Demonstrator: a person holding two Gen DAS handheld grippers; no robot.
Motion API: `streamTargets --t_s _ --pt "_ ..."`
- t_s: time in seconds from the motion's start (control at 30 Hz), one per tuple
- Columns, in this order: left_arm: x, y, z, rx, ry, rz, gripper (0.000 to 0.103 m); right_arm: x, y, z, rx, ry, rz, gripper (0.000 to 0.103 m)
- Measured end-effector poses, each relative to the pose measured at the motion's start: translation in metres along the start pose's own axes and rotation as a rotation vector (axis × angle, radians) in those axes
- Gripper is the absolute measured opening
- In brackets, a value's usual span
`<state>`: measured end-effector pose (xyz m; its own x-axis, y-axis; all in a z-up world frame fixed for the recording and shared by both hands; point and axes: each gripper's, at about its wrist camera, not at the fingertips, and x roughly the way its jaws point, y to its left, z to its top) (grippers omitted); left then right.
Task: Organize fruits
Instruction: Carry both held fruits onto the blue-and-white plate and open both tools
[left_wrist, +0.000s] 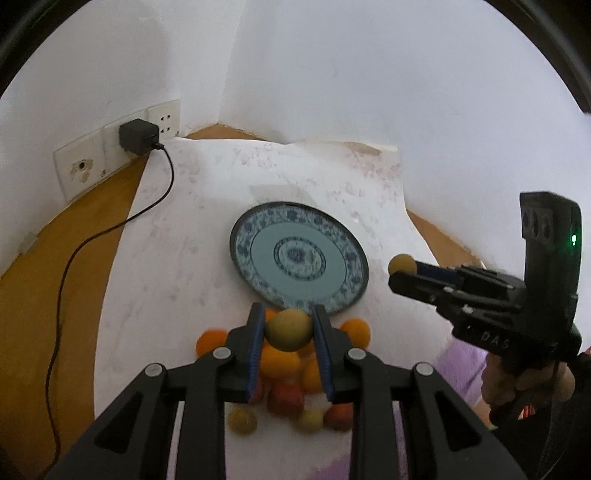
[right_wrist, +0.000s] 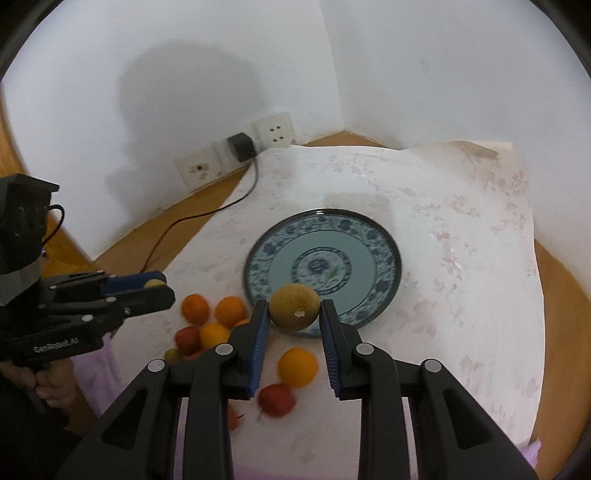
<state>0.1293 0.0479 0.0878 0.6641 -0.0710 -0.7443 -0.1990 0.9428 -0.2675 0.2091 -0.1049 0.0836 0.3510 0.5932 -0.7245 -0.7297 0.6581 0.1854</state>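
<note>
Two tools are in my hands, and each one is grasping a fruit. My left tool (left_wrist: 289, 329) is clenched on a yellow-green fruit (left_wrist: 289, 329), held between the blue pads (left_wrist: 256, 345) above the pile of fruits (left_wrist: 284, 363) that lies on the white cloth (left_wrist: 177, 258). My right tool (right_wrist: 294, 313) is clenched on a brownish round fruit (right_wrist: 294, 312), and in the right wrist view it sits in front of the near rim of the blue patterned plate (right_wrist: 384, 284); I cannot tell if it touches the plate. In the left wrist view I see the right tool from the side, to the right of the plate, with the small fruit at its tip. The plate lies flat on the cloth, and I see no fruit lying on it. Near the plate, on the side closer to me, the loose fruits lie together: several orange ones (right_wrist: 195, 308) and some red ones (right_wrist: 276, 400), some touching each other. One orange fruit (right_wrist: 297, 367) and one red fruit lie a little apart from the main group, under my right tool. The cloth covers a wooden desk (left_wrist: 55, 258) in a corner of white walls. A black adapter (left_wrist: 138, 136) is plugged into the wall socket (left_wrist: 164, 120), and its cable (left_wrist: 74, 266) runs over the desk on the left.
</note>
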Motion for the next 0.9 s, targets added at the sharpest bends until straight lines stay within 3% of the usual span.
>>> streamTargets --t_s 0.23,0.53,0.73,0.9 --pt "0.038 -0.009 0.015 -0.018 0.049 -0.037 0.026 0.034 -0.014 0.001 0.036 0.07 0.021 0.029" --pt "0.089 -0.024 0.025 0.065 0.134 -0.03 0.026 0.068 0.001 -0.002 -0.172 0.13 -0.046 0.029" --pt "0.117 -0.018 0.029 0.022 0.212 -0.066 0.026 0.085 -0.008 -0.005 -0.193 0.187 -0.026 0.029" --pt "0.125 -0.009 0.029 -0.042 0.244 -0.121 0.026 0.086 -0.015 -0.006 -0.201 0.183 0.004 0.029"
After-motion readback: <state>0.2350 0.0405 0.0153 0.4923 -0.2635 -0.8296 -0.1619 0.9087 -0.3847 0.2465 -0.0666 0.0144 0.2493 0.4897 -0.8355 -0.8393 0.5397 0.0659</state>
